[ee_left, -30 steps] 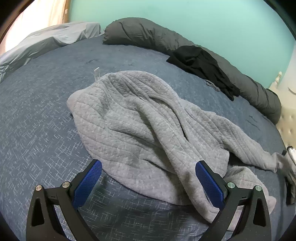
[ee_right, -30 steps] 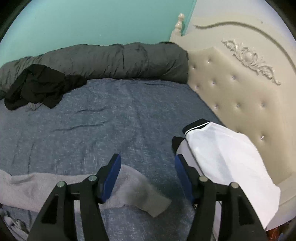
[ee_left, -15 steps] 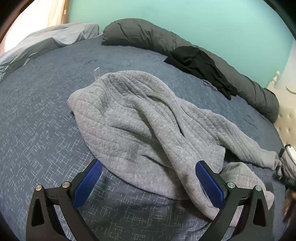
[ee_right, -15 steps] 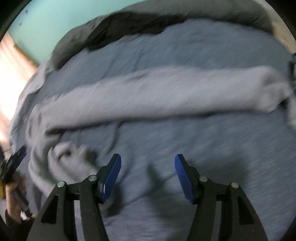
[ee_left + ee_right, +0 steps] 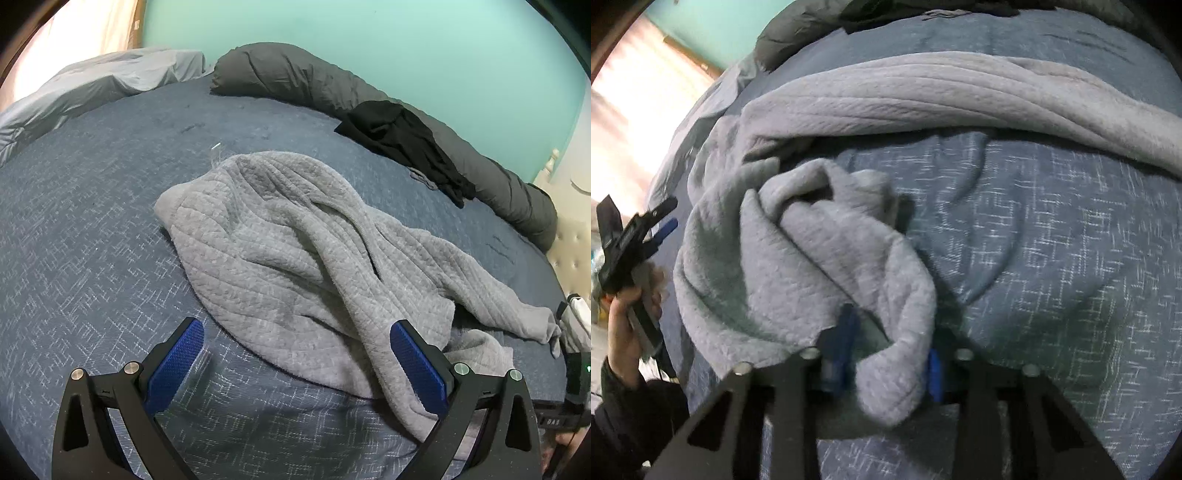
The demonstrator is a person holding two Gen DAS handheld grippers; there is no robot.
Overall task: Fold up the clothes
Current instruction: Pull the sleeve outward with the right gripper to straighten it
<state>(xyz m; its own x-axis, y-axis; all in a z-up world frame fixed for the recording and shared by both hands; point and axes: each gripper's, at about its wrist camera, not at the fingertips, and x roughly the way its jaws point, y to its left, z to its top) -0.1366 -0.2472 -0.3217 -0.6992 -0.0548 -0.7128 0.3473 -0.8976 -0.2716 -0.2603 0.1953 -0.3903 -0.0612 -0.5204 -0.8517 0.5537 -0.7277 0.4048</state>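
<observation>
a second ago the right gripper (image 5: 886, 363) looked at the headboard and a white cloth; now it has swung down to the grey top (image 5: 295, 254) on the blue bed (image 5: 92, 221). its jaws are closing, with a bunched fold of the top between the blue pads (image 5: 842, 347). the pads look to be pressing on it.

the left gripper (image 5: 295, 369) has hardly moved. its jaws are spread wide and hold nothing. the hem of the top lies between and just past them.

a black cloth (image 5: 402, 144) lies on the long grey pillow (image 5: 295, 77).
</observation>
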